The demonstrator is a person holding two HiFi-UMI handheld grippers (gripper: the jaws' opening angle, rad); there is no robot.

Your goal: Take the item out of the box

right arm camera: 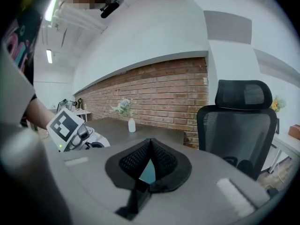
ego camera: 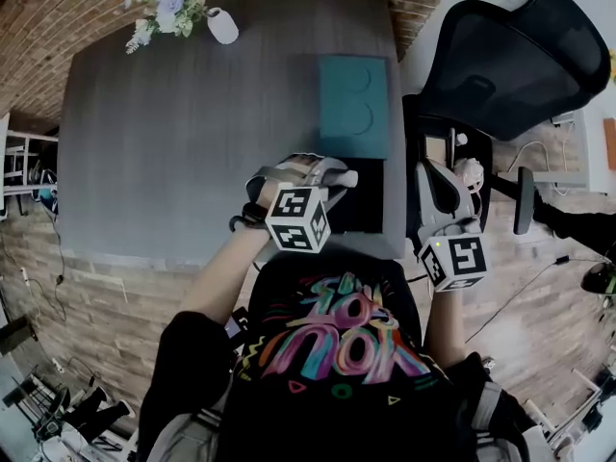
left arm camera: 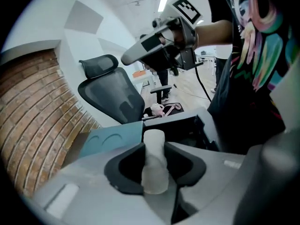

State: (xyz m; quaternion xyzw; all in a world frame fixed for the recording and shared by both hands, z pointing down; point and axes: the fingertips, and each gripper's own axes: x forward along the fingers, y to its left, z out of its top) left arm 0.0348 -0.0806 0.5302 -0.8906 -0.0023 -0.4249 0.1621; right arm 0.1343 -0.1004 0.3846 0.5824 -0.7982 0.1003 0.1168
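- Head view: one black box sits at the near right edge of the table. Its single teal lid lies flat just beyond it.
  - The left gripper hangs at the box's left rim, over its near corner, and its body hides what the jaws carry.
  - The right gripper is off the table to the right of the box, apart from it.
  - So the left hand is the nearer one to the box.
- Left gripper view: the jaws are partly closed onto one pale, cylinder-shaped item, with a pad pressing each side.
  - The item's long axis runs up between the pads, crosswise to their squeeze, and its rounded top pokes past the pad tips.
  - The box shows behind and below the item, with the lid to the box's left.
  - I judge the item to be lifted clear of the box, though no view shows the gap outright.
  - What is left is probably to carry it away from the box towards the open table on the left.
- Right gripper view: the pads meet at their tips with nothing between them; only a sliver of teal shows through the slit.
  - From here the left gripper lies low on the left, and one vase of flowers stands further back on the table.
  - One office chair stands on the right.
- Count: one item, one box, one lid, two grippers.
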